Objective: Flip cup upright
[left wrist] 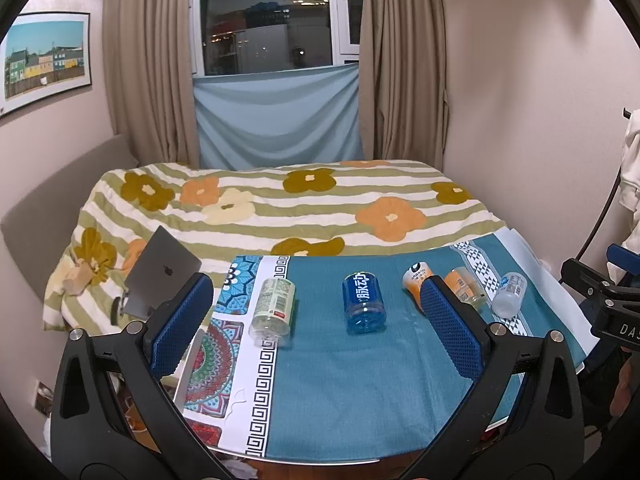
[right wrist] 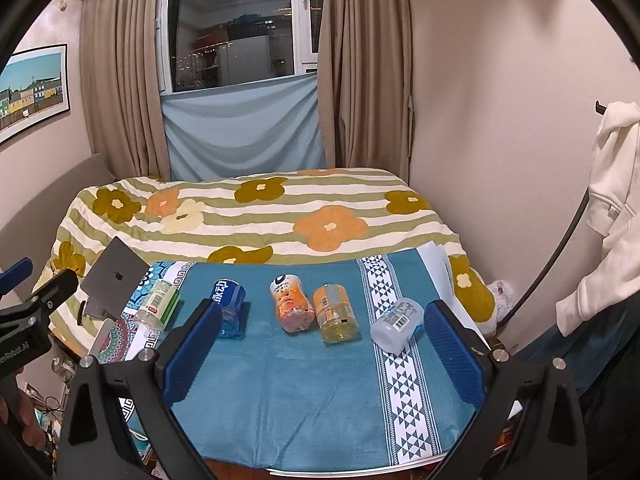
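"DAS" on right claw (left wrist: pixel 618 320)

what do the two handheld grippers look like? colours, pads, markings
Both match: black plastic frames with triangular cut-outs and round silver bolts at the pivots. Left gripper and right gripper each carry two blue, fine-dimpled pads on flat rectangular fingers. White lettering runs along each body, cut off in view. A blue clamp piece sits behind each. No cables visible on them.

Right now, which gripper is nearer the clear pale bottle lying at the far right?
Right. The right gripper has the clear pale bottle just inside its right finger; the left gripper sits well left of it.
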Available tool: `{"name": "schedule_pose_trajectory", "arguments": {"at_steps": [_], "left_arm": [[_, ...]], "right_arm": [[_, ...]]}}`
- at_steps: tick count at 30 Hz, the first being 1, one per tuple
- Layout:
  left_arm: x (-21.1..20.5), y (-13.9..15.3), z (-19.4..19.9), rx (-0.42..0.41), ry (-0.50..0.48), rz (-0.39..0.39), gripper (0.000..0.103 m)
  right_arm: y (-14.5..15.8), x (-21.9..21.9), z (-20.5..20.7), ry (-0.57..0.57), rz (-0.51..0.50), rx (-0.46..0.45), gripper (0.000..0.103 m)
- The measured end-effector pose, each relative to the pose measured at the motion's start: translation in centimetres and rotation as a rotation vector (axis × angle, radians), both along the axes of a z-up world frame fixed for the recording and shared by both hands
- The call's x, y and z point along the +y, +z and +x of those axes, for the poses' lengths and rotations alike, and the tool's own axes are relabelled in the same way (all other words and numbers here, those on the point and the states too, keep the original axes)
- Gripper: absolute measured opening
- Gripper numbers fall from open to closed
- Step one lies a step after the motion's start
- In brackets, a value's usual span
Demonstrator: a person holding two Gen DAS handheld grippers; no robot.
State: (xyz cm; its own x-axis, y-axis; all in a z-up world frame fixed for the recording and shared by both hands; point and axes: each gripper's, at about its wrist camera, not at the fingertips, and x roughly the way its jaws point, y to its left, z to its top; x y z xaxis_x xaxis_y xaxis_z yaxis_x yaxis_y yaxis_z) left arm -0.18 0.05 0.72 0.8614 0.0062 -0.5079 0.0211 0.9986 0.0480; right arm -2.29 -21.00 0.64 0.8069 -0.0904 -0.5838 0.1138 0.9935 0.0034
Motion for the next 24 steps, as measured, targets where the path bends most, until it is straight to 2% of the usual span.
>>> {"name": "schedule_pose_trajectory", "arguments": {"at_steps": [24], "left_arm": [[0.5,0.17,-0.21,-0.001,0.002,-0.001,0.103]], "right_arm": [[0.56,1.0,-0.08,0.01,0.003,-0.008,0.101]]}}
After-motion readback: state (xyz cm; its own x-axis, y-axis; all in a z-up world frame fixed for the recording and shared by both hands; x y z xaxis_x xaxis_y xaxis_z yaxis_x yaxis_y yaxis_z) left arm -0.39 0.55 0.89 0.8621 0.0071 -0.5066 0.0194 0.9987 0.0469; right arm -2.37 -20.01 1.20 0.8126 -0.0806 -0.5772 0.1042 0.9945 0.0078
